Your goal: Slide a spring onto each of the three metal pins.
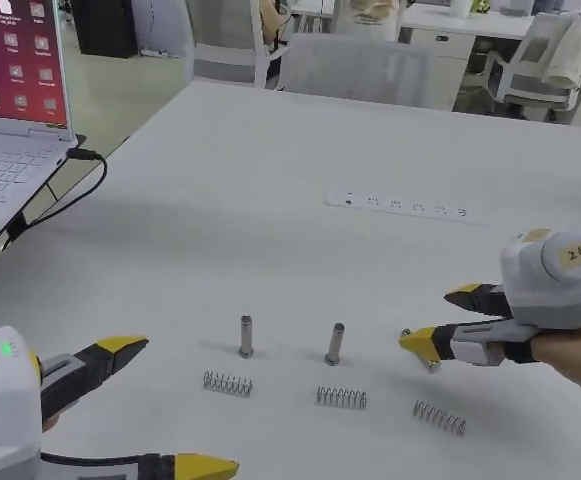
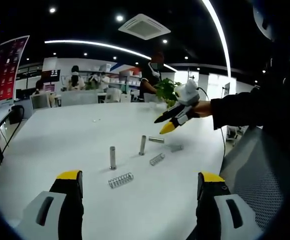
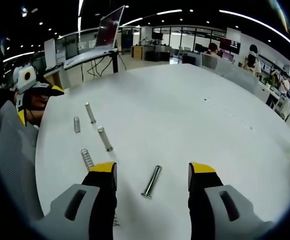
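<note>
- Right gripper (image 1: 432, 316), right of the head view: jaws spread wide and holding nothing; the lying pin (image 3: 151, 181) rests flat on the white table (image 1: 270, 180) between them, at lower centre of the right gripper view, with bare table on either side of it
- Left gripper (image 1: 178, 405), lower left of the head view: jaws also wide apart and empty, well short of the work
- Left pin (image 1: 246, 336) and middle pin (image 1: 336, 343) stand upright at centre of the head view. In a row just below them lie the left spring (image 1: 228, 383), middle spring (image 1: 341, 397) and right spring (image 1: 439, 417), all loose, none on a pin
- Hazard A: the lying pin is a smooth round bar, so an off-centre or skewed closing would probably roll it or squeeze it out sideways, perhaps into the middle pin
- Hazard B: the right spring lies near the right gripper's lower jaw, where a low sweep could flick it along the table
- Hazard C: the upright pins appear to stand free on narrow ends, and a brush from a jaw or a spring pushed on at an angle would likely topple them
- Hazard D: the springs look thin, and a hard pinch may buckle one or let it jump from the jaws
- Power strip (image 1: 400, 207) at upper right of centre and laptop (image 1: 10, 100) at upper left lie well apart from the work and seem to pose no hazard
</note>
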Demonstrator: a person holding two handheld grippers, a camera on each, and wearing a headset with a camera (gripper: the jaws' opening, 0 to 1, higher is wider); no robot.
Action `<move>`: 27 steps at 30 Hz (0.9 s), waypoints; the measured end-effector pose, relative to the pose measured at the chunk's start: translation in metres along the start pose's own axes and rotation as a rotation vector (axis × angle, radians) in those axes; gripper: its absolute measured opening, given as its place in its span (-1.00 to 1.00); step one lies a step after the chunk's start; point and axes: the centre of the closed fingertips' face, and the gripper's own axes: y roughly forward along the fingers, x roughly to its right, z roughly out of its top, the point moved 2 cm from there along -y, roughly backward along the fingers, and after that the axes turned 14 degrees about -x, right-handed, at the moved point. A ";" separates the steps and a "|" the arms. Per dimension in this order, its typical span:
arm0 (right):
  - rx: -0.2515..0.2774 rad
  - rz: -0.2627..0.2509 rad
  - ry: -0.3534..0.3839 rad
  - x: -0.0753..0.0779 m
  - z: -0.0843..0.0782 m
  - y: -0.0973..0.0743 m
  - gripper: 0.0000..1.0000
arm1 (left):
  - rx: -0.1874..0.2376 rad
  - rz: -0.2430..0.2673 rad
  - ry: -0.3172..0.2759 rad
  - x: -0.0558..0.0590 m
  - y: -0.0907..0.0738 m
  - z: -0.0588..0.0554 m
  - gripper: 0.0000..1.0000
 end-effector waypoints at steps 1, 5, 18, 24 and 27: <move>-0.008 -0.003 0.004 0.000 -0.001 0.001 0.11 | 0.001 -0.002 0.000 0.000 0.000 0.001 0.85; -0.031 -0.003 0.014 0.000 -0.003 0.005 0.03 | -0.003 -0.009 0.004 0.001 0.002 0.001 0.85; -0.103 -0.020 0.050 0.003 -0.008 0.018 -0.26 | -0.007 -0.022 0.006 0.002 0.005 0.000 0.83; -0.127 -0.021 0.081 0.005 -0.009 0.024 -0.40 | -0.009 -0.025 0.004 0.001 0.006 0.000 0.82; -0.142 -0.022 0.095 0.005 -0.008 0.026 -0.46 | -0.007 -0.026 0.004 0.001 0.006 0.000 0.82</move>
